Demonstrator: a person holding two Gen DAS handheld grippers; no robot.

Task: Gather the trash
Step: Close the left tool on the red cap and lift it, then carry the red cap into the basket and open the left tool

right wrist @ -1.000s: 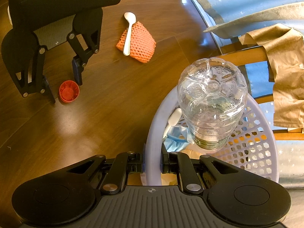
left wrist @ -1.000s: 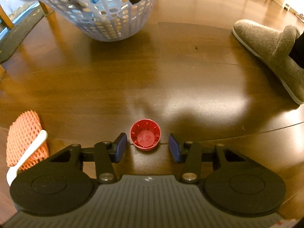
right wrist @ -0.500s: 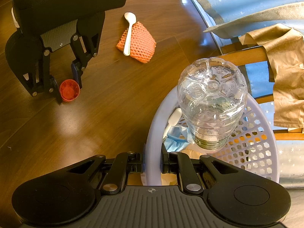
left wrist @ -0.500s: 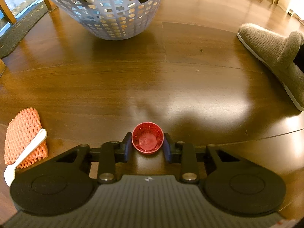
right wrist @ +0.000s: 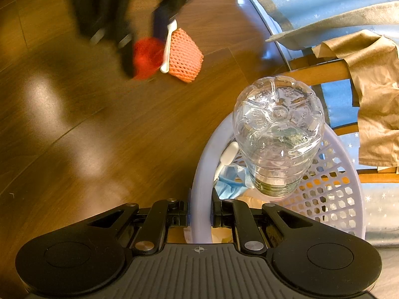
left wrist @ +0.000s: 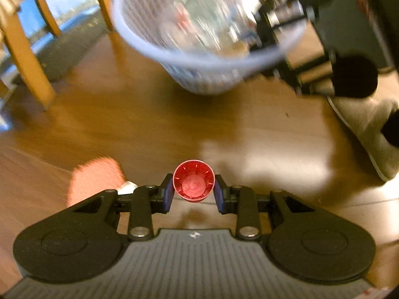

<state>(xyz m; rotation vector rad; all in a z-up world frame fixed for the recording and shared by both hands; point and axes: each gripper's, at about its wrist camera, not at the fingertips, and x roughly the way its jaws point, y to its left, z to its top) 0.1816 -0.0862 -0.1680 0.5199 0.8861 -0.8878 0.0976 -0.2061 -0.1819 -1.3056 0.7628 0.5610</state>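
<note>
Above wooden floor (left wrist: 149, 129), red cap (left wrist: 193, 185) sits clamped in left hand-held gripper (left wrist: 193, 194).

Domestic room: wooden floor (right wrist: 124, 129), wooden chair (left wrist: 25, 57) beside the laundry basket (right wrist: 331, 186), slipper (left wrist: 366, 129) nearby.

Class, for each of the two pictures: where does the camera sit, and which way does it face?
Left wrist: behind the left gripper, looking down at the red cap it holds, wooden floor and basket beyond; a slipper shows.
Right wrist: behind the right gripper, clamped on the basket rim.
Shared: basket, cap, orange foam net.
</note>
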